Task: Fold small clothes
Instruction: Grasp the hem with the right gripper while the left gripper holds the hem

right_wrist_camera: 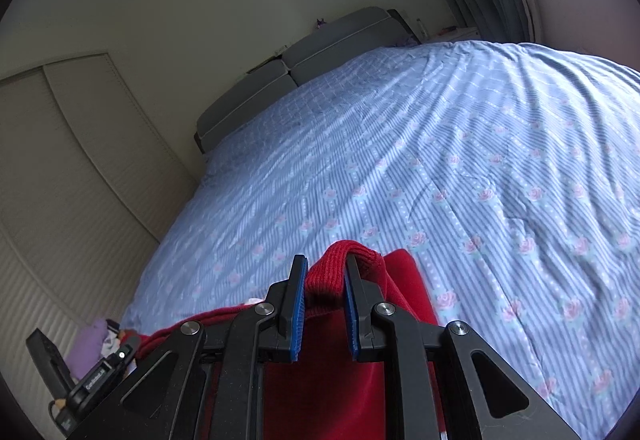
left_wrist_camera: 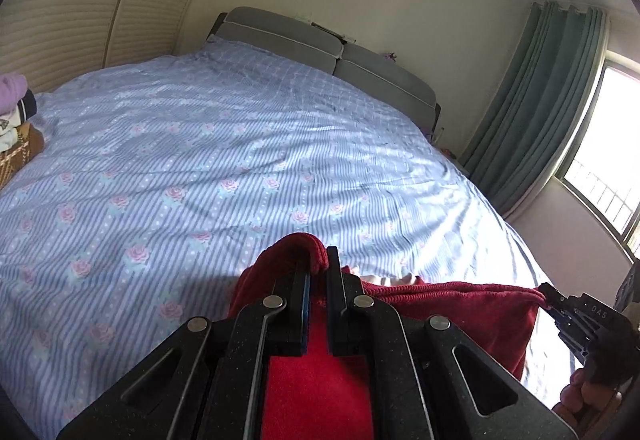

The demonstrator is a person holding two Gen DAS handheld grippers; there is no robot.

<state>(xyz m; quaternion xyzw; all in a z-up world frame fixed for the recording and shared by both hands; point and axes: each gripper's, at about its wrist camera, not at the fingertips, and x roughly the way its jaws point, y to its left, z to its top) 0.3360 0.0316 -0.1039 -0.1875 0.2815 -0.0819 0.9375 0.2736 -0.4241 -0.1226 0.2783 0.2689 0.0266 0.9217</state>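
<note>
red fabric of the small garment (left_wrist_camera: 320, 372) fills the space nearest the left wrist camera, bunched between the two fingers of the left gripper (left_wrist_camera: 318, 268), which are drawn together and clamped on a ribbed edge of the cloth. you hold the garment in the air above the near side of the bed (left_wrist_camera: 240, 143), its top edge stretched taut toward the right gripper (left_wrist_camera: 550, 298), whose tip pinches the opposite corner at the far right of that view. risk one: each grip appears to take only a narrow bite of thick knit; if you pull the two tools further apart, the edge may slide out of one pair of pads and the garment will drop in a heap. risk two: if you lower one side before the other, the hanging body will likely land creased or skewed on the striped floral sheet, spoiling the fold line. risk three: a pile of other clothes (left_wrist_camera: 16, 119) lies at the left edge of the bed; keep the garment well apart from it. in the right wrist view, the right gripper (right_wrist_camera: 325, 272) is closed on a rolled ribbed hem of the same garment (right_wrist_camera: 320, 392), fingers pointing forward and slightly down over the sheet. both tools sit at roughly matching height, wrists level, aimed toward the headboard (left_wrist_camera: 280, 35).
</note>
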